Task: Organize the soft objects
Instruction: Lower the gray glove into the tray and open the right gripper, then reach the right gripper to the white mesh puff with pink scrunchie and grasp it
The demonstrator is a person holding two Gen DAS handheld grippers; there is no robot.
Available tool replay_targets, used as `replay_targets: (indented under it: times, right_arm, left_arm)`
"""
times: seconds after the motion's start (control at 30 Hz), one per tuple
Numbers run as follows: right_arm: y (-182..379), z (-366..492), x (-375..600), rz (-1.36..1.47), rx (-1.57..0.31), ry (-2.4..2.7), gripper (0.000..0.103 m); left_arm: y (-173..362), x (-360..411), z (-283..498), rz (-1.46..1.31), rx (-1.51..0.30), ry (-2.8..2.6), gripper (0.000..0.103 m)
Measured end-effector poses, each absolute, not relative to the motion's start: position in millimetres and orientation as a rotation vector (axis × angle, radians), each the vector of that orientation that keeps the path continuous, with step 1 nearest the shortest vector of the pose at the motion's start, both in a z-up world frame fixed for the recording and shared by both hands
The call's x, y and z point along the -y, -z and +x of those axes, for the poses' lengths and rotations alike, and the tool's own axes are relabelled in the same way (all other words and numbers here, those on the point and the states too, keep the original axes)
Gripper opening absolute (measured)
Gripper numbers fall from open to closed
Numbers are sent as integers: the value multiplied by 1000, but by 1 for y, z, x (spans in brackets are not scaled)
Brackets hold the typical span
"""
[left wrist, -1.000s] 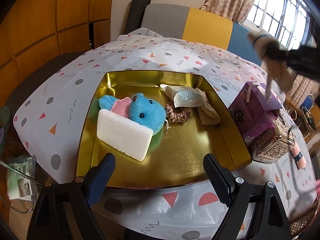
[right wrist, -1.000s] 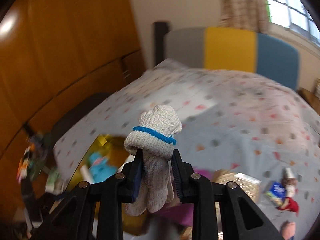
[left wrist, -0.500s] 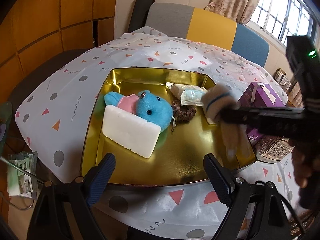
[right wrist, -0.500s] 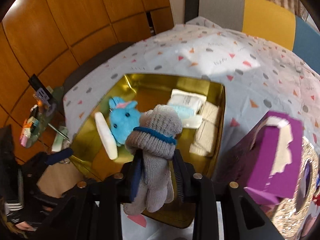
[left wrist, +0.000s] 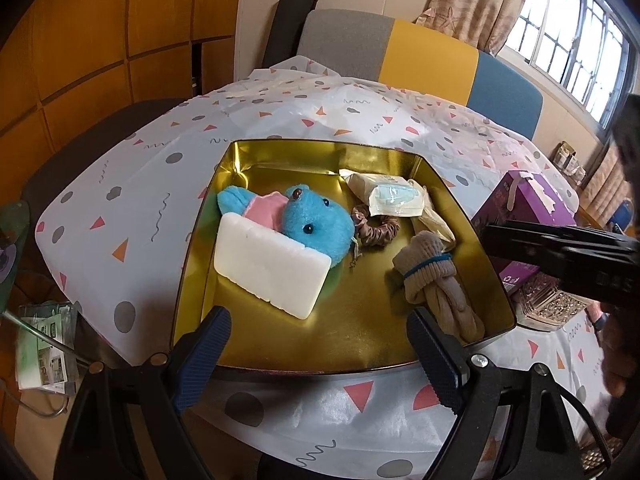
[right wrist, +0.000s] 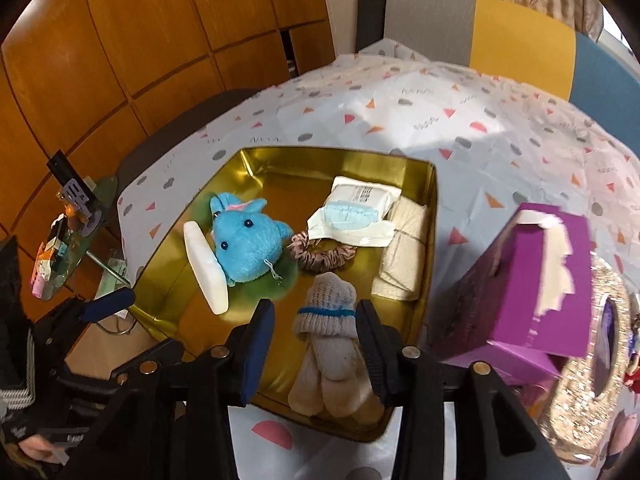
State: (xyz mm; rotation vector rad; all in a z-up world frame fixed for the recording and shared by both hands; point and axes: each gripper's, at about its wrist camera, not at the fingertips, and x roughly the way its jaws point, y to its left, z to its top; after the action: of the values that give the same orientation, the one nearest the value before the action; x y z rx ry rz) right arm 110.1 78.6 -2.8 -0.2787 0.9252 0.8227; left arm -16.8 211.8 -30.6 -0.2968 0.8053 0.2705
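Rolled socks point(right wrist: 326, 336) lie in the gold tin point(right wrist: 434, 216), lower centre of frame, between the right gripper point(right wrist: 316, 332), whose jaws are opening and clear of them. Left gripper point(left wrist: 320, 344) stands wide, empty. Risk: the socks' loose ends rest against the tin's near rim and could snag on a withdrawing jaw.

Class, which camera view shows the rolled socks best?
The left wrist view: the rolled socks lie unobstructed in the gold tray, blue band visible. The right wrist view shows the rolled socks between the opening, non-touching jaws of the right hand-held gripper.
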Motion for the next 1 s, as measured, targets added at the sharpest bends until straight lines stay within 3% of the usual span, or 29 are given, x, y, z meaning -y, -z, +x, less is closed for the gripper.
replay_targets:
  times: [0.6, 1.0]
  right_arm:
    - [-55, 103, 88, -44, -765, -640, 43]
    - [-22, 146, 294, 325, -852, -153, 43]
  left_arm:
    - [-12, -165, 8, -171, -741, -169, 90]
    - [-44, -96, 36, -74, -695, 0, 90]
